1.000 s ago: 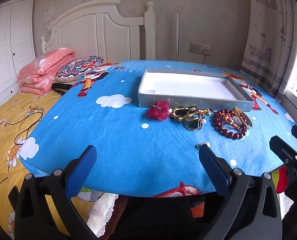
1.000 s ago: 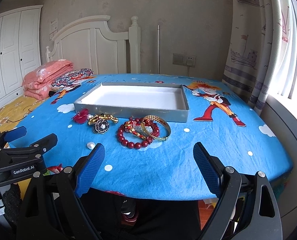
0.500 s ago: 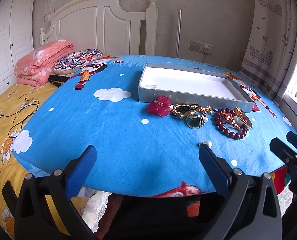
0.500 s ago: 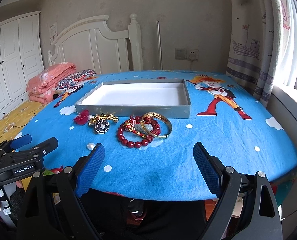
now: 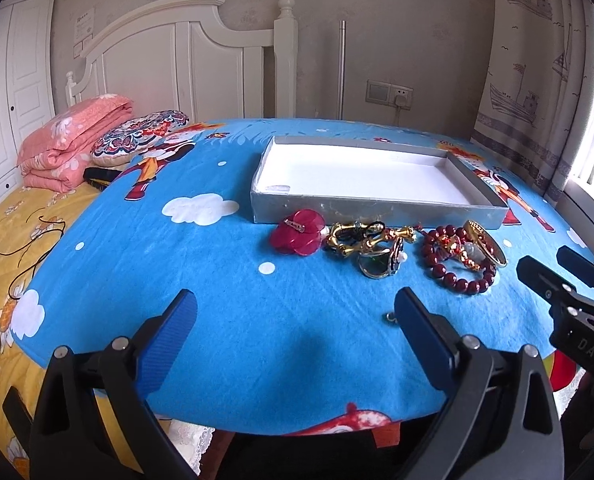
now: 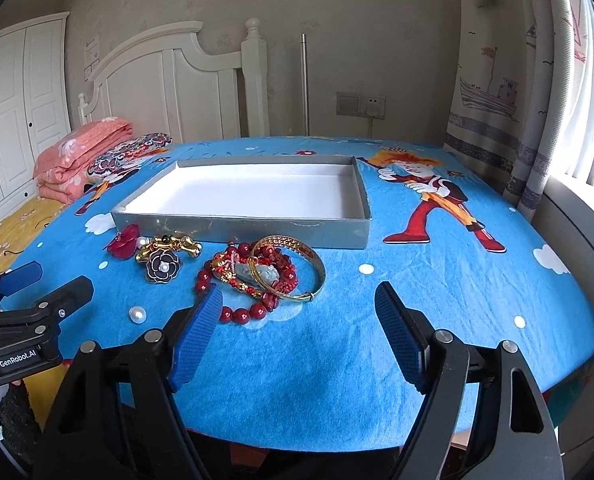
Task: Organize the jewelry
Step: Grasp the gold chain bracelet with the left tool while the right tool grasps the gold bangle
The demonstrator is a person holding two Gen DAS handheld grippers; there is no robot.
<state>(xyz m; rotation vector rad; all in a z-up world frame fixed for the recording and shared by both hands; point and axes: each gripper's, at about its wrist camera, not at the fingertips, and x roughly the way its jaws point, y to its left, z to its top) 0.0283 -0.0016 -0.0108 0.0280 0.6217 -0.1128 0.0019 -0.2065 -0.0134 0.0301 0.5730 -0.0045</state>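
Both tongs hung spread and empty over the near edge of the table, the left gripper low beside the right gripper. Jewelry lay just ahead, outside the tray: bangle tangled over the beads, a brooch, a red petal, a loose pearl. I judged that lifting the bangle could drag the beads along, and the pearl might roll off the edge if nudged. Tray's near wall stood between pile and white floor. Bedding lay well apart.
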